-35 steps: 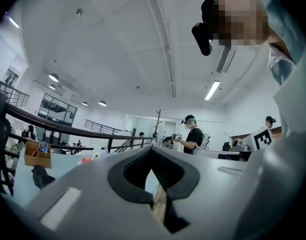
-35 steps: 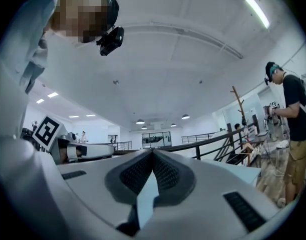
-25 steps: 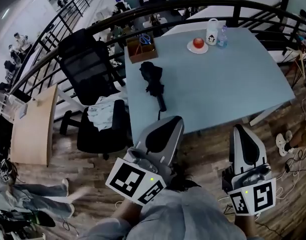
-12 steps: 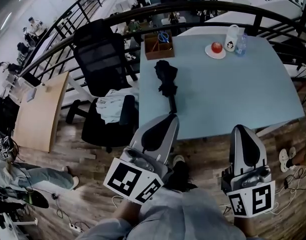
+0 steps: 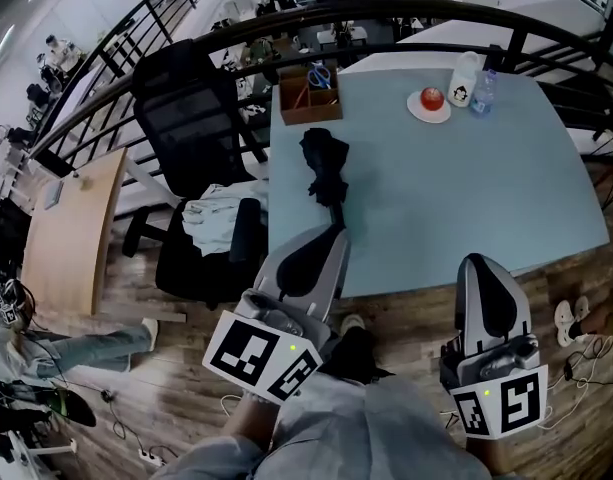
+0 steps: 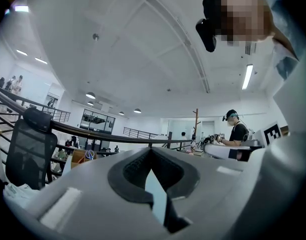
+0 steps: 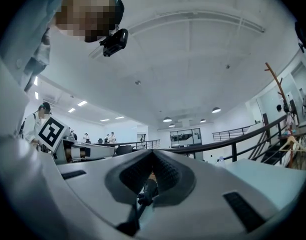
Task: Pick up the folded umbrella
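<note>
Black folded umbrella (image 5: pixel 324 168) is left untouched by pale blue worktop's (image 5: pixel 466 188) left edge. Left tongs (image 5: pixel 326 240) and right tongs (image 5: pixel 481 268), both closed and empty, have been brought nearer; reach under way.

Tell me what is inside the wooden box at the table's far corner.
Blue-handled scissors stick up out of the wooden box, toward its right side. The box's near wall hides its bottom, so anything lying low inside cannot be seen from the head view.

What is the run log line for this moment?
left gripper: shut, empty | right gripper: shut, empty | folded umbrella: lying on table, untouched
</note>
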### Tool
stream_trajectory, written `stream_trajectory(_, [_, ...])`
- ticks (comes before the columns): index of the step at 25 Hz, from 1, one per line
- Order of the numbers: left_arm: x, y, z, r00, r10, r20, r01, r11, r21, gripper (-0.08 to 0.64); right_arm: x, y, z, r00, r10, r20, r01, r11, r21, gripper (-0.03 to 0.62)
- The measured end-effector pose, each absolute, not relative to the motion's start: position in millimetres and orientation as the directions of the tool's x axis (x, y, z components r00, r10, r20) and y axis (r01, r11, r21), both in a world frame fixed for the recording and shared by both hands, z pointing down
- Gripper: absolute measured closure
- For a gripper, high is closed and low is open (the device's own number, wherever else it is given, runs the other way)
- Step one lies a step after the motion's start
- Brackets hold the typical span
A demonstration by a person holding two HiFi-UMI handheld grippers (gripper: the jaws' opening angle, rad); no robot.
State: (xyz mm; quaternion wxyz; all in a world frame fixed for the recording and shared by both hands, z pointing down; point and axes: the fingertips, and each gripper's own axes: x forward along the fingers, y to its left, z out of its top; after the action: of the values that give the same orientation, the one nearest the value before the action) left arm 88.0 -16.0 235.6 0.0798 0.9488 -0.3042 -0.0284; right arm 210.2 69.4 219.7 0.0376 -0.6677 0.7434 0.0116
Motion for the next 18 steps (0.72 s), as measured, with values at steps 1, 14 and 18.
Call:
stream_trajectory(1, [89.0,-22.4,236.8,0.81,-0.586,0.0,-0.577,-0.799,0.169,0.555,212.0,63.9,220.1,-0.105,-0.992,-0.069,-0.993,0.108,-0.036,0.592])
stream_trajectory(14, [90.5,-119.2,275.9,0.771,-0.623,0.133,-0.636,-0.742,0.213,0.555,215.3,-18.6,228.8,-0.126,-0.992,-0.011,-0.991,0.126,-0.051,0.592])
stream_trajectory(18, [89.0,-142.4,289.5,0.77,-0.618,0.162,-0.638,-0.736,0.224,0.555,209.8,-43.0,235.0,-0.139,-0.99,0.004,-0.989,0.138,-0.053,0.592])
